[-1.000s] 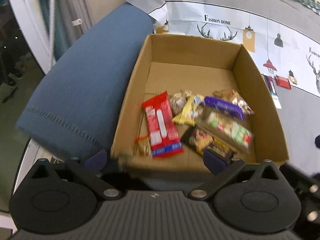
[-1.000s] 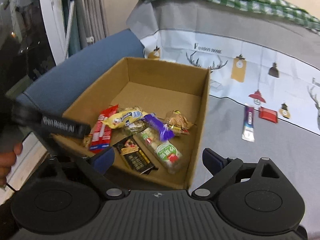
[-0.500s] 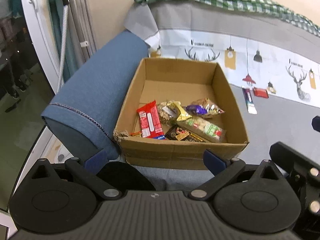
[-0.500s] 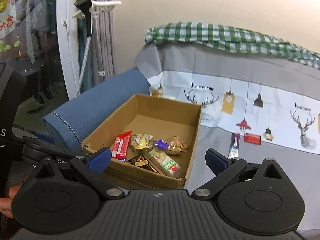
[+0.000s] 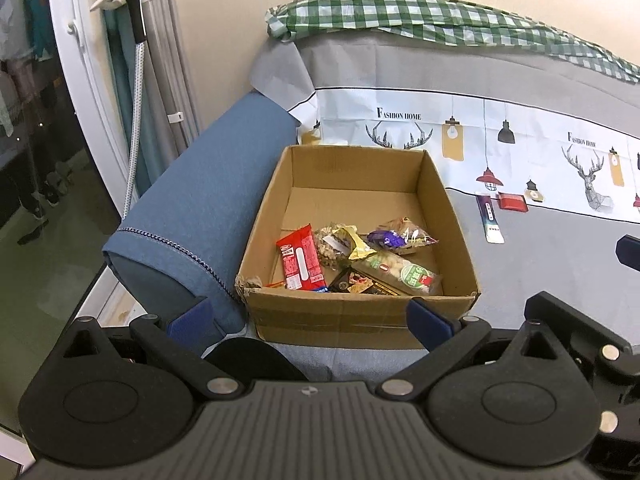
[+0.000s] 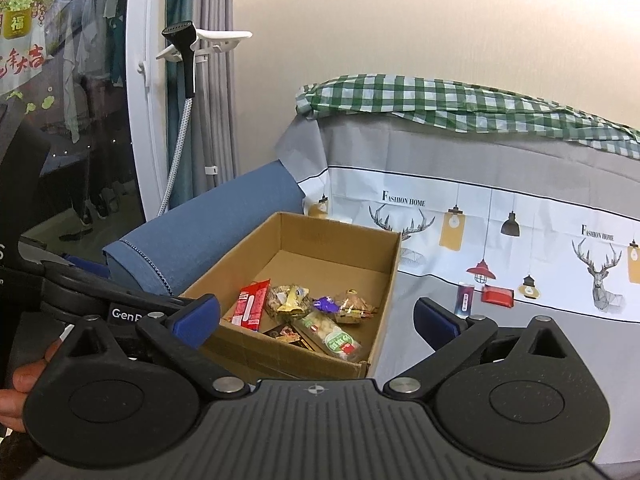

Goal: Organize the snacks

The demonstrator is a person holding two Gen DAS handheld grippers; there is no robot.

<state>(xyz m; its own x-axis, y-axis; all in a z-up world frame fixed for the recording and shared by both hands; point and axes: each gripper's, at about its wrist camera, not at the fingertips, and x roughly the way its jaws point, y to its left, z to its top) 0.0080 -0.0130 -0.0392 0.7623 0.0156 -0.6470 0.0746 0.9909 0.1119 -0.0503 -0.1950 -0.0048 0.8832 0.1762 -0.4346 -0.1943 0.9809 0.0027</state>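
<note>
An open cardboard box (image 5: pixel 356 168) sits on a grey printed sofa cover; it also shows in the right wrist view (image 6: pixel 340 236). Inside lie several snacks: a red bar (image 5: pixel 300 258), a yellow wrapper (image 5: pixel 358 242), a purple packet (image 5: pixel 386 238), a green-labelled pack (image 5: pixel 404 274) and a dark packet (image 5: pixel 360 284). A long purple-white bar (image 5: pixel 489 218) and a small red packet (image 5: pixel 512 202) lie on the cover right of the box. My left gripper (image 5: pixel 308 322) is open and empty in front of the box. My right gripper (image 6: pixel 318 320) is open and empty, held back from the box.
A blue sofa armrest (image 5: pixel 192 216) lies left of the box. A green checked cloth (image 5: pixel 440 20) tops the sofa back. A garment steamer hose (image 5: pixel 134 120) and grey curtains stand at the far left by a glass door. The left gripper's body (image 6: pixel 100 296) sits at the right view's left edge.
Both grippers have pulled back and up from the box, so it looks smaller and farther. Both stay open and empty. The snacks have not moved.
</note>
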